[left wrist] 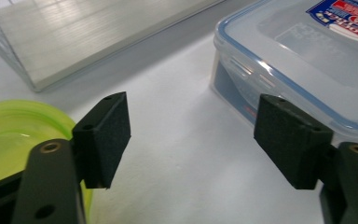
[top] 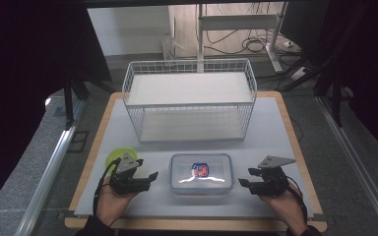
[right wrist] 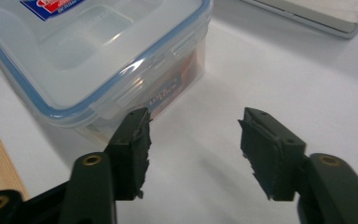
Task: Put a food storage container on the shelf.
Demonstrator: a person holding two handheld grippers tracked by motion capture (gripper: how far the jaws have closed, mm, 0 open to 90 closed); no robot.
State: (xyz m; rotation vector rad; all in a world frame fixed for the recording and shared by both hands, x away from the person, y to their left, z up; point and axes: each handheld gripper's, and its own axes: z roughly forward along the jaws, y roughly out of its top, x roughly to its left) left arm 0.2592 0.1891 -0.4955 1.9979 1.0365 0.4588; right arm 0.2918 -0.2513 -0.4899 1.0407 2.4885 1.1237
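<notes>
Box: I saw the clear lidded box [top: 201, 173] on the white counter [top: 275, 128], between my 2 claws, in front of the wire rack [top: 189, 98].
Left claw: my left claw [top: 150, 178] stood wide, nothing between its jaws, just beside the box's left side without touching.
Right claw: my right claw [top: 243, 178] was apart too, empty, near the box's right side.
Lime lid: a green round lid [top: 114, 158] lay behind my left claw.
</notes>
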